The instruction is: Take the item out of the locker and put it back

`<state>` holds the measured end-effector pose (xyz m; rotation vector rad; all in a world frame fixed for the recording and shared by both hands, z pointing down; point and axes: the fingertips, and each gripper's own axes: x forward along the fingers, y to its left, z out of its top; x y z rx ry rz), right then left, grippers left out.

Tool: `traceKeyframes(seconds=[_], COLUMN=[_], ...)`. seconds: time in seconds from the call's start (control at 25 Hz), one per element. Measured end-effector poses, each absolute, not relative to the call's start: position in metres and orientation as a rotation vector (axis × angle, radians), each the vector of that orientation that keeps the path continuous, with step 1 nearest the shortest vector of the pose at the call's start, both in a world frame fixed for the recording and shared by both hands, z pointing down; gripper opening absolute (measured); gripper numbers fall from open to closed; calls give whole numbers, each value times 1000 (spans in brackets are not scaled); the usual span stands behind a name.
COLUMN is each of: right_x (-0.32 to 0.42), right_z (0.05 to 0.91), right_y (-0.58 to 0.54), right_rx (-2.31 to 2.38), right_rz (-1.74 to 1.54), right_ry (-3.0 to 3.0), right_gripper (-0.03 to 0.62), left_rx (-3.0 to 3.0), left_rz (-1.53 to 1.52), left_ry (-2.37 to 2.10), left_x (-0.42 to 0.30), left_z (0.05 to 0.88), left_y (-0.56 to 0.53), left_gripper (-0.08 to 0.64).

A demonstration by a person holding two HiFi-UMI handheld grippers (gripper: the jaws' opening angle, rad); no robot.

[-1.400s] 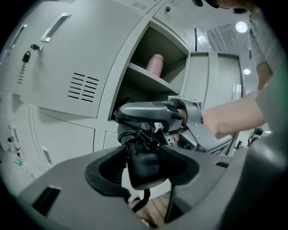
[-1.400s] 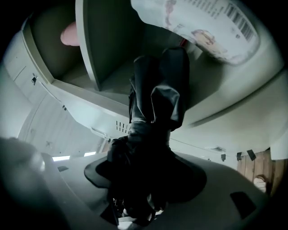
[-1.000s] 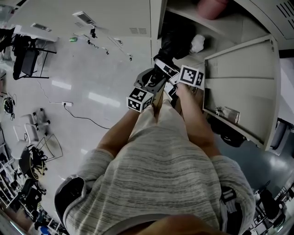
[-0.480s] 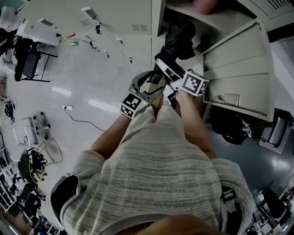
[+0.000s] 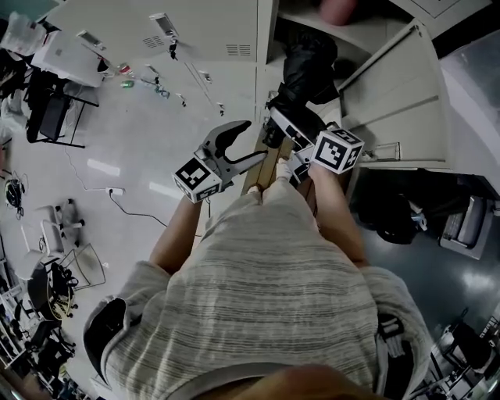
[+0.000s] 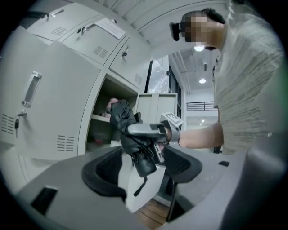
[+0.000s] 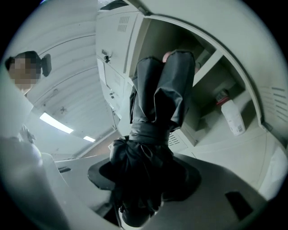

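A folded black umbrella (image 5: pixel 309 66) sticks out from my right gripper (image 5: pixel 285 119), which is shut on its lower end. Its top reaches into the open locker (image 5: pixel 375 78). In the right gripper view the umbrella (image 7: pixel 158 99) fills the jaws of that gripper (image 7: pixel 144 182) and points at the locker's shelves. My left gripper (image 5: pixel 255 141) is to the left of the umbrella and apart from it. Its jaws have just been opening and nothing is between them. The left gripper view looks past its own gripper (image 6: pixel 141 177) at the umbrella (image 6: pixel 128 134) in the right gripper (image 6: pixel 150 130).
The locker door (image 5: pixel 398 109) stands swung out to the right. A pink thing (image 5: pixel 340 9) lies on the upper shelf and a white bottle (image 7: pixel 234 117) on a lower one. Closed lockers (image 5: pixel 156 31) are on the left. A dark bag (image 5: pixel 394 219) and a cable (image 5: pixel 141 203) lie on the floor.
Both grippers have risen. The left gripper has drawn off to the left, away from the umbrella, with its jaws wider. The right gripper has carried the umbrella up toward the locker opening.
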<state>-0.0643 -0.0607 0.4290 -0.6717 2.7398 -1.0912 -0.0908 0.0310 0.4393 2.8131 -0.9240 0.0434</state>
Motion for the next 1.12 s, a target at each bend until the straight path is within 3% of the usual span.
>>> traceKeyframes(seconds=[0.04,0.08,0.12,0.16,0.68,0.72,0.84,0.96,1.12], right_x=[-63,-61,-60,-59,-60,-60,-59,-61,-66], right_z=[427,425,423,422,433,436,449,463,480], right_y=[-57,-53,-50,-47,-36,-38,-49,-66,-88], right_rx=[-674,-673,-672,-671,-672,-674,-691,-694,-689], right_rz=[-1066,-1048,-1038,-1035,-1186,-1211,-1284,-1364,-1445], right_ry=[2762,2776,2784,2788,2731,2718,2684,2646,2618], right_gripper=[256,256,256,256,256,256,256,256,258], left_rx=[2828,2835,2836,2834,2858,2863,2877,2903,2904], left_rz=[24,16,19,31,9,16,50,167,310], left_ry=[-946,-983,-1031,-1083,-1142,-1132,-1095,-1043,-1008], left_x=[-95,-100,-105,-109,-102,-99,-86,-74,-60], left_z=[431,425,421,419,415,417,426,445,472], left_y=[31,30,27,24,22,22,22,23,17], left_gripper=[234,99,19,7,10,21,206,257,273])
